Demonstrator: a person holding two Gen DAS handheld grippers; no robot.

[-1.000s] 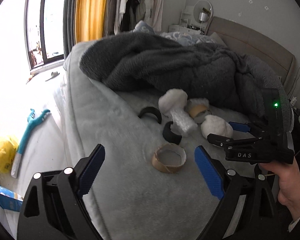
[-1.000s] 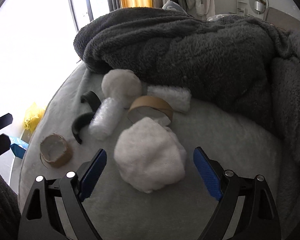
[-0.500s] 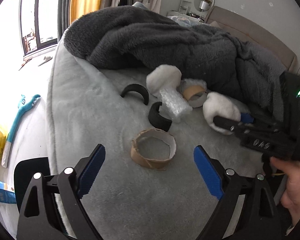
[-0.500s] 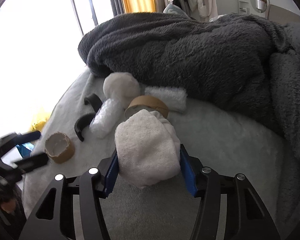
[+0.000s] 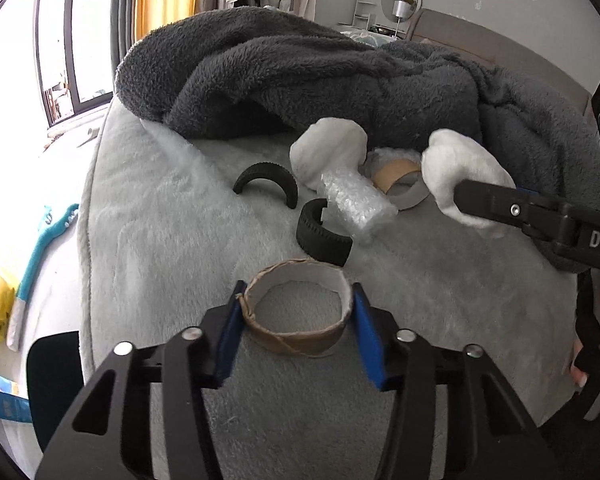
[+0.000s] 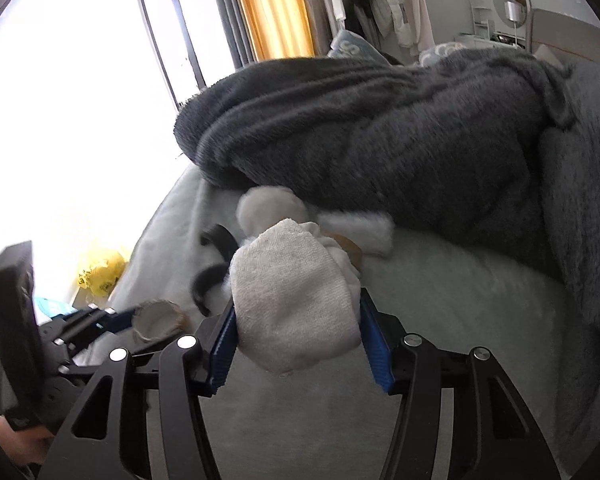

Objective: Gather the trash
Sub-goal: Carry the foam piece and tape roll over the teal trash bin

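I am working from the left. My left tongs [image 5: 298,322] have just been closing and are now pressing on the cardboard ring [image 5: 296,312], one pad on each side, while it is resting on the bed [image 5: 148,216]. Past it, two black curved pieces [image 5: 266,184] are lying on the bed, then a bubble-wrap roll [image 5: 356,204], a white wad [image 5: 328,148] and a tape core [image 5: 400,184] close together at the edge of the grey blanket [image 5: 340,76].

On the right, my right tongs [image 6: 296,340] are clamped on a white ball [image 6: 296,300]; in the left view it seems to be hanging clear of the bed, though the fisheye makes that hard to judge.

So I am judging the collecting as barely begun: two pieces are gripped, nothing is binned. A yellow bag [image 6: 98,270] is sitting on the floor beyond the bed; it may be where the trash goes, but I cannot tell. About five pieces are waiting on the bed.
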